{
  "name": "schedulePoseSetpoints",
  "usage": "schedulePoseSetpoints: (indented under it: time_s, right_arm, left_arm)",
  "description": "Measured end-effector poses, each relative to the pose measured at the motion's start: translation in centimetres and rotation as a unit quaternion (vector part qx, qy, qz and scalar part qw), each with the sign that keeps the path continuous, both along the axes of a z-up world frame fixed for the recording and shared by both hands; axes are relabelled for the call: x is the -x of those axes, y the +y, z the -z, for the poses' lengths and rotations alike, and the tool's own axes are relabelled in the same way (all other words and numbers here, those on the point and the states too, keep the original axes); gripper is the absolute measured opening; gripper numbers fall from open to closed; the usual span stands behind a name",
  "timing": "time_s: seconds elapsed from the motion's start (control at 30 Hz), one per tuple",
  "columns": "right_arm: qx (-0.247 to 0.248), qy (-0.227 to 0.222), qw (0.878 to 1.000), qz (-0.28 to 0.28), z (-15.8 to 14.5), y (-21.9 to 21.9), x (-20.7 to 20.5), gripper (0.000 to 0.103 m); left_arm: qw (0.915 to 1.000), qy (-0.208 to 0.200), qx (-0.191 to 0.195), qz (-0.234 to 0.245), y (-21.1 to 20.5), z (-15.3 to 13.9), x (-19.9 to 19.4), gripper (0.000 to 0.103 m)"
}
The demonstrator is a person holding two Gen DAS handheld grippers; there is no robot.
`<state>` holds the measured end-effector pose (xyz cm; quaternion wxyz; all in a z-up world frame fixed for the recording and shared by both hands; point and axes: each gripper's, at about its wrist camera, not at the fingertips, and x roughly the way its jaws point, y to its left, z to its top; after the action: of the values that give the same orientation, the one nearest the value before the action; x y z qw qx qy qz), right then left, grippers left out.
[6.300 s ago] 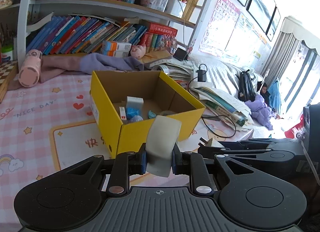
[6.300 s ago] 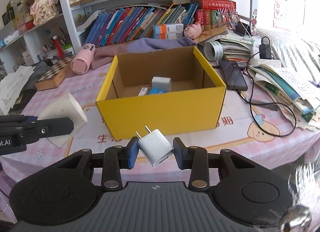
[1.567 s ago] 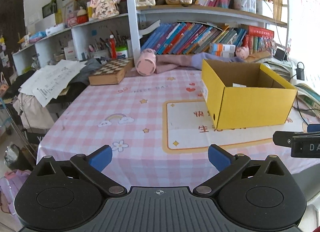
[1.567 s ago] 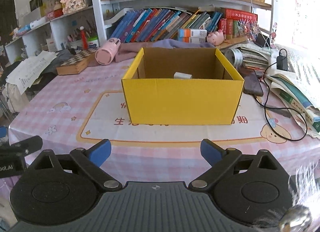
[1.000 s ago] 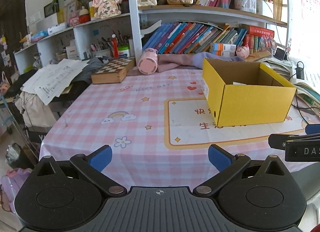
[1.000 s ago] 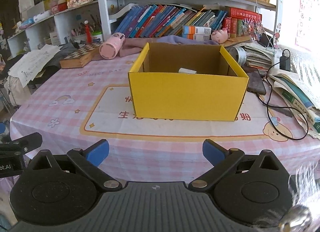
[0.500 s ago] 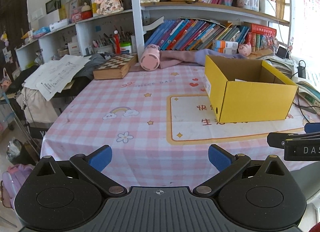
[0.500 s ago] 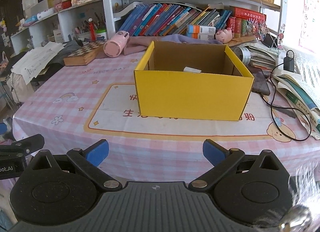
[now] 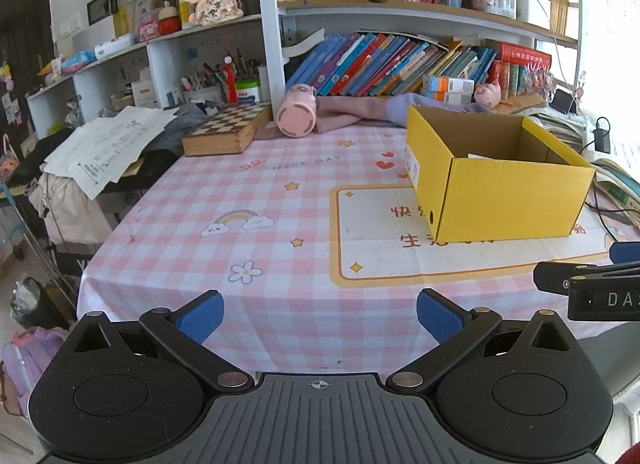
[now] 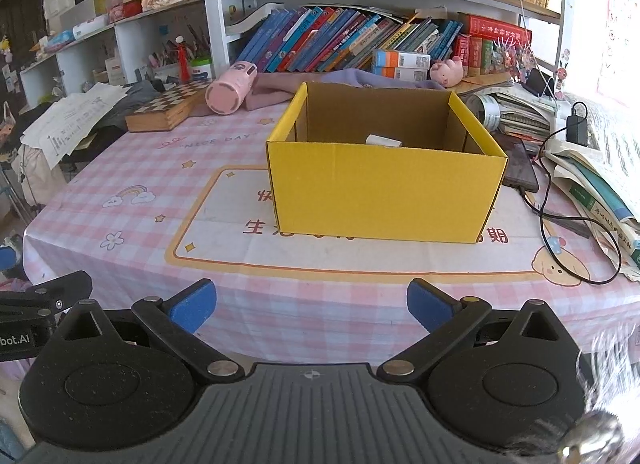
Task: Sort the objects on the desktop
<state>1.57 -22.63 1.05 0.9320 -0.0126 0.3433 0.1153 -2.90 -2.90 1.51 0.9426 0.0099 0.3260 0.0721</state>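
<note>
An open yellow cardboard box [image 10: 384, 191] stands on the pink checked tablecloth [image 10: 120, 219]; it also shows in the left wrist view [image 9: 504, 199], right of centre. A white item [image 10: 383, 140] lies inside it, mostly hidden by the front wall. My left gripper [image 9: 319, 314] is open and empty, held back past the table's near edge. My right gripper [image 10: 311, 304] is open and empty, in front of the box at the near edge. The right gripper's finger [image 9: 580, 280] shows at the right of the left wrist view.
A pink tumbler [image 10: 231, 92] lies on its side by a chessboard box [image 10: 168, 108] at the back. Purple cloth [image 10: 352, 77] lies behind the box. A phone [image 10: 520, 169], cables [image 10: 576, 223] and stacked books [image 10: 592, 179] lie to the right. Bookshelves stand behind.
Both grippers, earlier shut on a white item each, are now open and empty. Over the last second both have drawn slightly back from the table.
</note>
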Motion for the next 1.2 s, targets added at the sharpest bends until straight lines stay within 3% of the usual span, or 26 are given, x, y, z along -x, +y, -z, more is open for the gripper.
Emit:
schedulePoseSetpoints:
  time_s: [1.2]
  right_arm:
    - [0.005, 0.002, 1.0, 0.002, 0.38, 0.17, -0.58, 0.103]
  left_arm:
    - [0.9999, 0.009, 0.002, 0.007, 0.14, 0.33, -0.91, 0.103]
